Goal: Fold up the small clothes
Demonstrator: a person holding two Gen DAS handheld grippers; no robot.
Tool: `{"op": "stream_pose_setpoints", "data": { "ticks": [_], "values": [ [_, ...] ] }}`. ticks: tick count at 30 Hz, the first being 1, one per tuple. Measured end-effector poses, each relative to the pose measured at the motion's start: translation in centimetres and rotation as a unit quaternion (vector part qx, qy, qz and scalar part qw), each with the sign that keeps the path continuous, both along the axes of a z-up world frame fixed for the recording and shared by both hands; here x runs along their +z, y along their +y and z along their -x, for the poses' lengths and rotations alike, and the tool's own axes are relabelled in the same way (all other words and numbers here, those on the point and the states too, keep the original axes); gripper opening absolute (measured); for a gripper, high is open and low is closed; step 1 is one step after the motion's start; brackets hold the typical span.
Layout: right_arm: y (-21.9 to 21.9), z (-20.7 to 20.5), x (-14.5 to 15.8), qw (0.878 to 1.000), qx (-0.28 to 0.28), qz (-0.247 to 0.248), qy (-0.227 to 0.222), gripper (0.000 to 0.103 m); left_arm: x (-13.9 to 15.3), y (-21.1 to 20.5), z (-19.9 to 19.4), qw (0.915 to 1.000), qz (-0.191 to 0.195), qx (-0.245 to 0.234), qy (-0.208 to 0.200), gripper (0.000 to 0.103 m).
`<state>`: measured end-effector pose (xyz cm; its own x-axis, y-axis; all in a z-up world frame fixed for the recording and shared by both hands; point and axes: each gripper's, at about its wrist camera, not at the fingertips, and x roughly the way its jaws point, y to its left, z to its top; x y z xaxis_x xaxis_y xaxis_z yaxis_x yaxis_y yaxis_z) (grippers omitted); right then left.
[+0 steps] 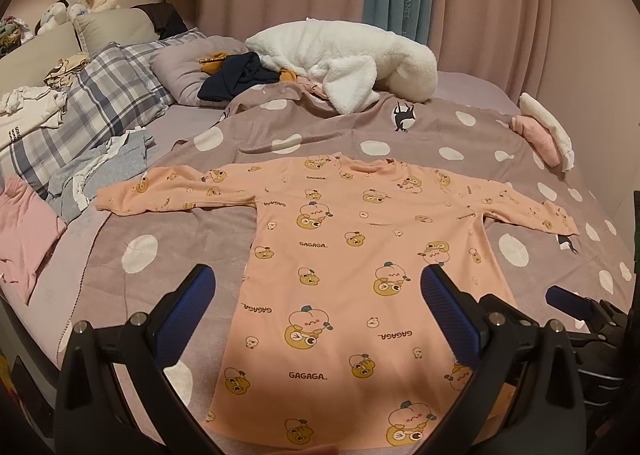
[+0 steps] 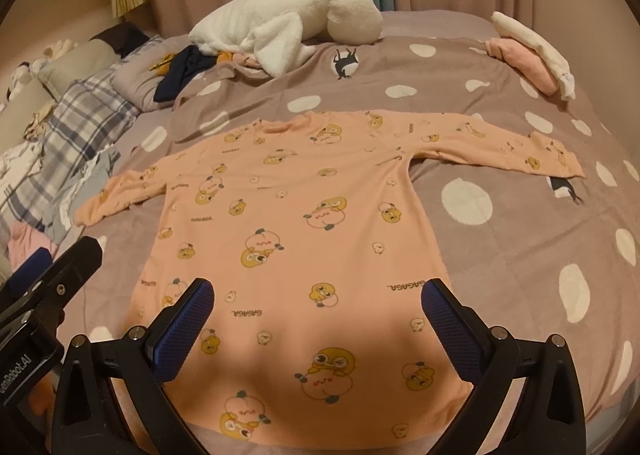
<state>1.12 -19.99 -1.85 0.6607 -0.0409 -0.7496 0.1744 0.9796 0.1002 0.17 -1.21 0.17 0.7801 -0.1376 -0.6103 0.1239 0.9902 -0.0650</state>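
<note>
A small peach long-sleeved shirt (image 1: 340, 255) with yellow cartoon prints and "GAGAGA" text lies flat on the bed, both sleeves spread out, hem nearest me. It also shows in the right wrist view (image 2: 288, 215). My left gripper (image 1: 318, 283) is open and empty, hovering above the hem's left part. My right gripper (image 2: 318, 295) is open and empty above the hem's right part. The right gripper's blue tip shows in the left wrist view (image 1: 568, 301); the left gripper's body shows at the left edge of the right wrist view (image 2: 52, 275).
The bed has a mauve blanket with white dots (image 1: 168, 263). A white plush toy (image 1: 352, 59) and dark garment (image 1: 240, 79) lie at the back. Folded pink and white clothes (image 1: 544, 135) sit far right. Plaid pillow (image 1: 104, 95), grey (image 1: 104, 171) and pink (image 1: 24, 235) garments lie left.
</note>
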Motion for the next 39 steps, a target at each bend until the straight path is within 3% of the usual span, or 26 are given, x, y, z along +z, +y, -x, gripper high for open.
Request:
{"op": "stream_pose_setpoints", "data": {
  "ticks": [39],
  "values": [
    [0.96,-0.43,-0.51,0.999,0.005,0.036,0.011,0.103,-0.04,0.08,0.08,1.0,-0.005,-0.003,0.002,0.103]
  ]
}}
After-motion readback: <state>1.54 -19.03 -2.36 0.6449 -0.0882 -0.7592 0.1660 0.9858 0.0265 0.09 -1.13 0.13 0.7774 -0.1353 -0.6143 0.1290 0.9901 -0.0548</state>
